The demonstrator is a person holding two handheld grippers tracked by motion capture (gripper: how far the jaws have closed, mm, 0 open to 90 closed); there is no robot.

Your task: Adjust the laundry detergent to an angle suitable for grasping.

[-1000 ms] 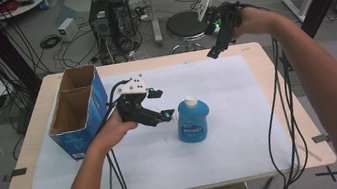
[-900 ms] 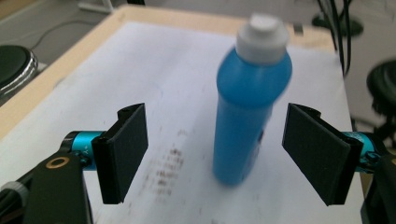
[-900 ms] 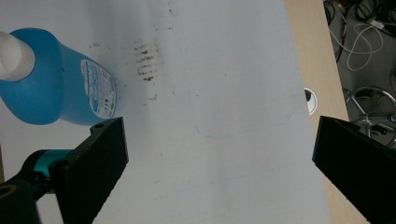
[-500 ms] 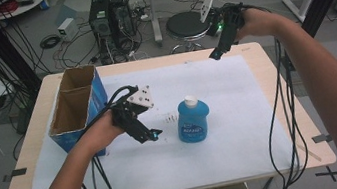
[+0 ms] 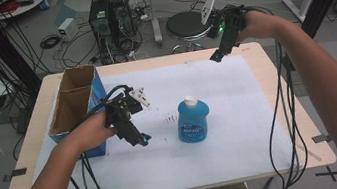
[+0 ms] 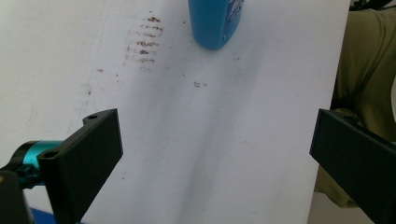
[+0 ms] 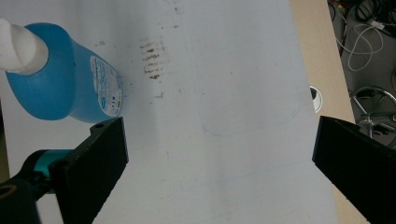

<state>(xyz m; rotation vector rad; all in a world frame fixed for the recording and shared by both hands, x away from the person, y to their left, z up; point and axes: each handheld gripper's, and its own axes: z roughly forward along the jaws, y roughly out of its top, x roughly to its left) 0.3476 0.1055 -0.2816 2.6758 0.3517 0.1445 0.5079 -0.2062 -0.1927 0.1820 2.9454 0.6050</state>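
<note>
A blue soap bottle (image 5: 192, 121) with a white cap stands upright on the white sheet near the table's middle. My left gripper (image 5: 140, 140) hovers to its left, tipped down at the sheet and apart from the bottle. Its jaws have just been opening and stand wide with nothing between them. In the left gripper view the left gripper (image 6: 212, 154) shows bare sheet between its jaws, with the bottle's base (image 6: 215, 23) ahead. My right gripper (image 5: 215, 57) hangs open over the table's far edge. The right gripper view has the right gripper (image 7: 219, 158) wide apart and the bottle (image 7: 60, 74) off to its left.
An open blue cardboard box (image 5: 74, 106) stands at the table's left edge, just behind my left hand. Brown smudges (image 5: 170, 119) mark the sheet beside the bottle. Cables trail from both grippers off the near edge. A stool (image 5: 188, 23) and computer towers (image 5: 108, 12) stand beyond the table.
My left gripper has drawn back leftward from the bottle and tipped downward, and its jaws stand wider apart. The bottle and the right gripper have not moved.
</note>
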